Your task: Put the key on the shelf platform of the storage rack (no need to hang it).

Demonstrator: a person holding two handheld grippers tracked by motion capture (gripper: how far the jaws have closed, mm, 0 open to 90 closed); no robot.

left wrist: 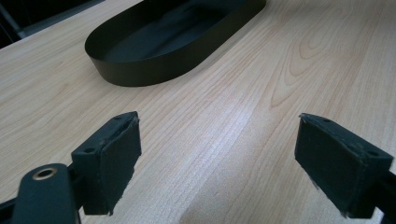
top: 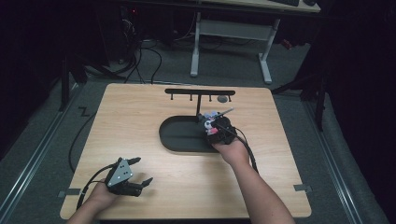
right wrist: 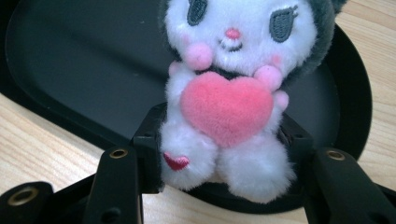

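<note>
I can read no brand, label or lettering on anything here. My right hand (top: 232,150) reaches forward over the counter (top: 140,116), forearm angled in from the bottom edge, and carries the right gripper (right wrist: 224,140) at the near right end of the black oval tray (right wrist: 70,56). That gripper is clamped on a small plush toy (right wrist: 233,70): white body, grey ears, a pink heart against its chest and a little red heart on one foot. The jaws press its lower body from both sides, and it faces back toward the gripper's camera, upright, with the tray floor behind it. Just beyond the gripper stands a black rack (top: 200,93) with pegs along its crossbar. My left hand (top: 100,196) rests low at the near left of the counter, holding the left gripper (left wrist: 219,158) with its jaws spread wide and nothing between them, bare wood beneath. The tray lies ahead of it, well apart.
</note>
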